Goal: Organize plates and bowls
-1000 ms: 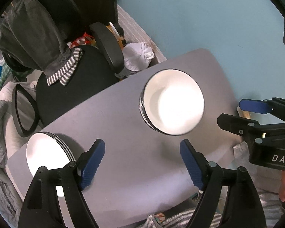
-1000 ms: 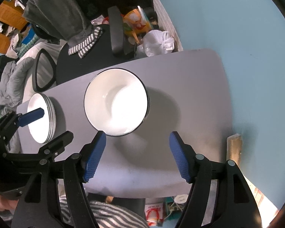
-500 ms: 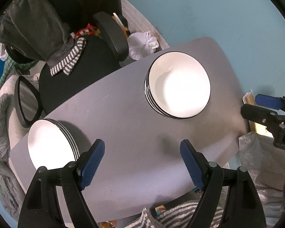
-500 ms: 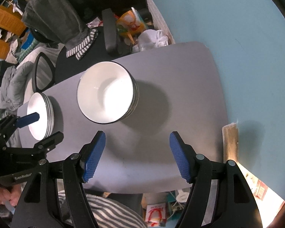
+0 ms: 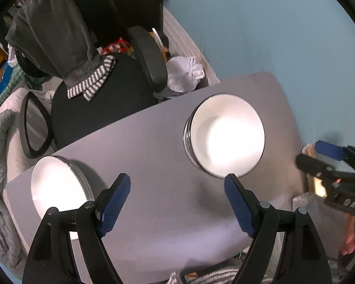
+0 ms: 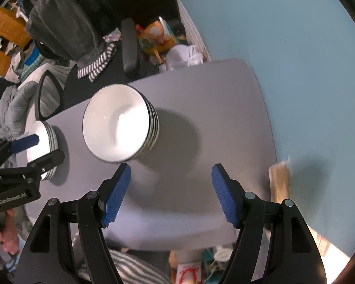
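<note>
A stack of white bowls with dark rims (image 5: 227, 137) stands on the grey table (image 5: 153, 146); it also shows in the right wrist view (image 6: 118, 127). A stack of white plates (image 5: 56, 187) sits at the table's left end, also in the right wrist view (image 6: 43, 142). My left gripper (image 5: 177, 201) is open and empty, raised above the table between the two stacks. My right gripper (image 6: 170, 191) is open and empty, raised above the table to the right of the bowls.
A black office chair (image 5: 101, 99) draped with grey clothing stands behind the table. A white bag (image 5: 184, 75) and clutter lie on the floor by the blue wall (image 5: 272, 35). A wooden piece (image 6: 279, 182) leans at the table's right edge.
Both grippers have pulled back and up from the table. The views have shifted, so the stacks appear smaller and farther. Both stay open and empty.
</note>
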Tool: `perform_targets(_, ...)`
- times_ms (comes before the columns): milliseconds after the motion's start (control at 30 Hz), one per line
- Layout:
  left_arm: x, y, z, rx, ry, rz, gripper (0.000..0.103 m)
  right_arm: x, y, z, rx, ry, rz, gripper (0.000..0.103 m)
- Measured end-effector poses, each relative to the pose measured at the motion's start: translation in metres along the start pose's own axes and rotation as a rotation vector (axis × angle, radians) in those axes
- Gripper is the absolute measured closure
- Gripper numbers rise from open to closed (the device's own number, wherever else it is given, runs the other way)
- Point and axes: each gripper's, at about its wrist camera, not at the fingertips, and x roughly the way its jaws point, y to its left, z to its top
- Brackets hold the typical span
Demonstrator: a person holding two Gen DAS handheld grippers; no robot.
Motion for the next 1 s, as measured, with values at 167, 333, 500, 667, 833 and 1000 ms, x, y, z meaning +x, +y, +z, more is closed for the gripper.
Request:
perform_targets(167,0.017,0.001,0.014,-0.028,0.008,0.008,0.02,0.024,-0.002,0.018,0.008,0.012,0.049,0.033)
perform_targets(333,0.038,0.001,0.026,-0.04,0.035,0.011,0.02,0.049,0.004,0.033,-0.022,0.057,0.079,0.033)
perform_targets(500,0.057,0.002,0.035,-0.055,0.068,0.013,0.02,0.063,0.005,0.043,-0.024,0.076,0.096,0.033)
perform_targets(667,0.07,0.005,0.04,-0.083,0.098,0.015,0.02,0.075,0.004,0.052,-0.026,0.095,0.104,0.033)
perform_targets(833,0.082,0.004,0.042,-0.085,0.129,0.012,0.02,0.087,-0.001,0.057,-0.018,0.123,0.108,0.033)
perform_targets(1000,0.091,0.004,0.043,-0.078,0.15,0.017,0.02,0.097,-0.005,0.061,-0.011,0.15,0.115,0.033)
